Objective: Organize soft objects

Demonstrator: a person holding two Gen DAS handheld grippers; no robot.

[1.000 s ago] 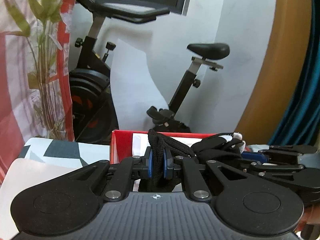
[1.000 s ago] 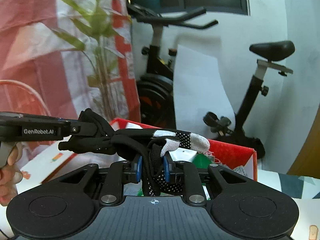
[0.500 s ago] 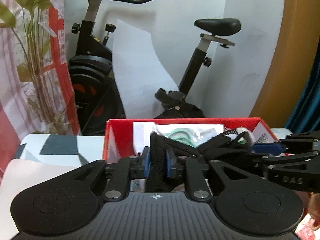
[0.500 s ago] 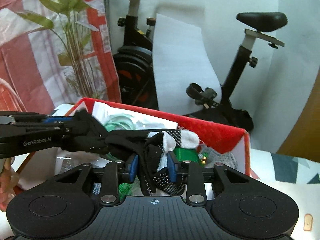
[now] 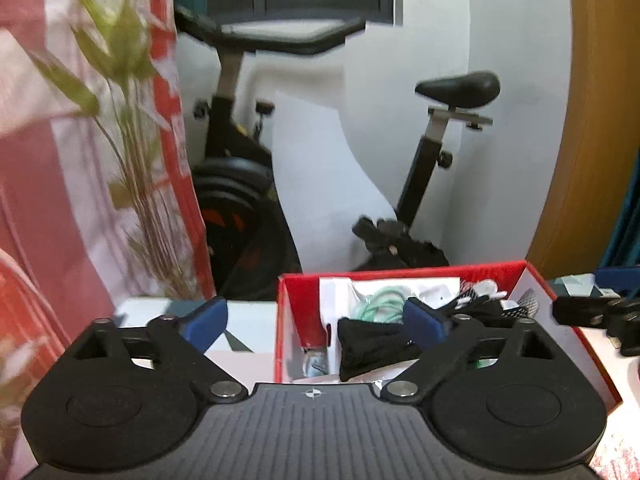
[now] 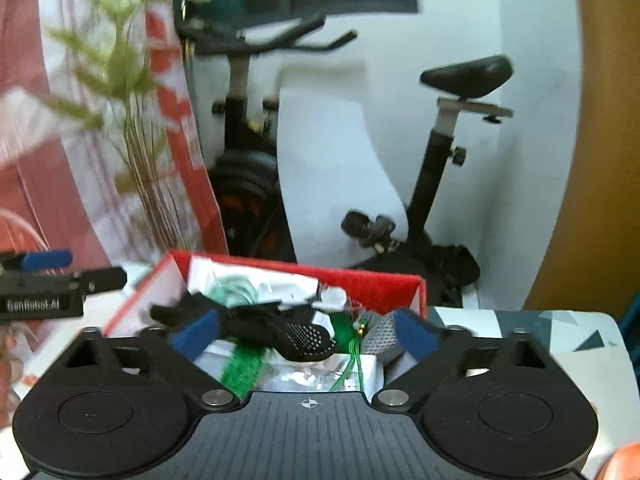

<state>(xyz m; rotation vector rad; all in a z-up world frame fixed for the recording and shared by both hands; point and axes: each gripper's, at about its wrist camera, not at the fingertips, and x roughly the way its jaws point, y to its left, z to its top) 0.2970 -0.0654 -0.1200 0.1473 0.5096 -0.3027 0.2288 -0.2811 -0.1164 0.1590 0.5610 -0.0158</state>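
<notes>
A black glove (image 5: 368, 346) lies loose inside the red box (image 5: 400, 269), among other soft items. My left gripper (image 5: 316, 322) hovers over the box's left wall with its jaws opening wide, blue pads (image 5: 204, 320) clear of the glove. In the right wrist view the same glove (image 6: 280, 322), black with a white-dotted palm, sprawls across the box (image 6: 380, 280). My right gripper (image 6: 306, 336) is above it, jaws opening, pads not touching it. Each gripper shows in the other's view: the right one (image 5: 592, 312) and the left one (image 6: 44, 280).
The box also holds a mint-green cord (image 5: 376, 300), a green strip (image 6: 244, 368), a grey mesh piece (image 6: 378, 334) and white packets. It sits on a patterned tablecloth (image 6: 520, 324). Behind stand an exercise bike (image 5: 424, 168), a plant (image 5: 132, 120), a red-and-white curtain and a wooden panel (image 5: 592, 120).
Both grippers went from shut on the black glove to wide open. The glove dropped into the red box. Both hands pulled back and up a little.
</notes>
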